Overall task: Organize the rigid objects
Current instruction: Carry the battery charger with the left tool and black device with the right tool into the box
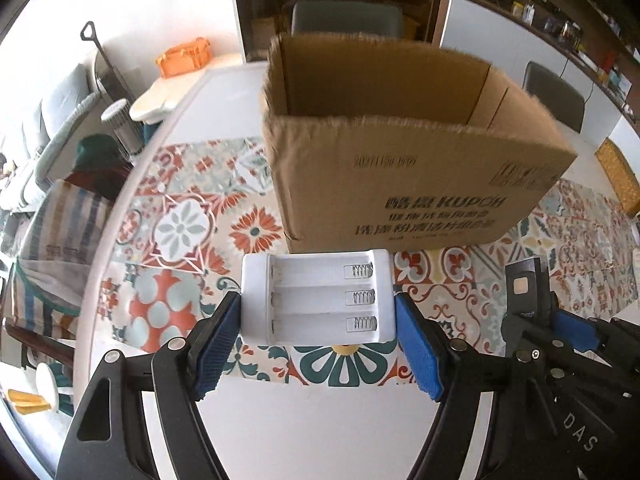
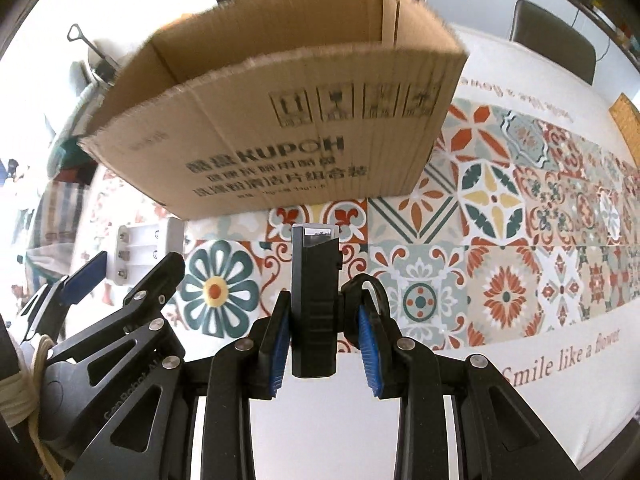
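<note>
My left gripper (image 1: 318, 320) is shut on a white three-slot battery holder (image 1: 318, 298), held above the patterned tablecloth just in front of an open brown cardboard box (image 1: 400, 184). My right gripper (image 2: 324, 340) is shut on a black rectangular device (image 2: 315, 292), standing upright between the blue pads, also in front of the box (image 2: 280, 136). The right gripper and black device show at the right of the left wrist view (image 1: 528, 292). The left gripper and white holder show at the left of the right wrist view (image 2: 140, 248). The box interior looks empty where visible.
The table (image 2: 520, 400) carries a tiled-pattern cloth with white borders. Grey chairs (image 1: 348, 20) stand behind the box. An orange container (image 1: 184, 58) sits on a side table at left. A woven mat (image 2: 628, 128) lies at the far right.
</note>
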The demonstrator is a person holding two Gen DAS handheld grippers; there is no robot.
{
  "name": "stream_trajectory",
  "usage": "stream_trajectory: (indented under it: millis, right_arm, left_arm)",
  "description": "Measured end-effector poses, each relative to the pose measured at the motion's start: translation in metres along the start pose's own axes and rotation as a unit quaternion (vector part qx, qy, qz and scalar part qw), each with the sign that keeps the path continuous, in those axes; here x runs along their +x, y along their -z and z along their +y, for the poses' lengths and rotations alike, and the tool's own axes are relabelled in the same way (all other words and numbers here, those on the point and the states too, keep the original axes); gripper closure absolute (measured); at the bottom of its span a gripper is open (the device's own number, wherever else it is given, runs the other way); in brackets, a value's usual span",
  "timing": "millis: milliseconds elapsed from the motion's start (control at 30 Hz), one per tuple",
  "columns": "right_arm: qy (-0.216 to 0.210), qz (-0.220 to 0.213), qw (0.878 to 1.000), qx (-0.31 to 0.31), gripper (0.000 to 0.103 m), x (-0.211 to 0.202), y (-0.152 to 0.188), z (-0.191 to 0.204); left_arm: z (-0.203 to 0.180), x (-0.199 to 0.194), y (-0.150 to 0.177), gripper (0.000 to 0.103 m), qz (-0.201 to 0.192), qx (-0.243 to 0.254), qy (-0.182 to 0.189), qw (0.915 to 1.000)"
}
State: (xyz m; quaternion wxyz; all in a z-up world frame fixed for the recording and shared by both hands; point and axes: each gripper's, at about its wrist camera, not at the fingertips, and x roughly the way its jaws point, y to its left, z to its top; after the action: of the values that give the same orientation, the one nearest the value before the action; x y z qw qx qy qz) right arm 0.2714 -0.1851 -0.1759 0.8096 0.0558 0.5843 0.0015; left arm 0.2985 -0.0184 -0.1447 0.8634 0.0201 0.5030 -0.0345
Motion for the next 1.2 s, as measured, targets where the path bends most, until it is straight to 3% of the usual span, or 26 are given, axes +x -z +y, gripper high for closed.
stream_trajectory:
  millis: [667, 1200]
  right_arm:
    - [-0.023, -0.145, 0.989, 0.002, 0.071, -0.116, -0.018, 0.001]
    - [-0.031, -0.214, 0.976, -0.010, 0.071, -0.151, -0.052, 0.004]
  left_arm:
    - [-0.001, -0.105, -0.030, 0.027, -0.122, 0.015, 0.010, 0.9924]
    - [-0.005, -0.124, -0.075, 0.027, -0.166, 0.026, 0.011, 0.9858]
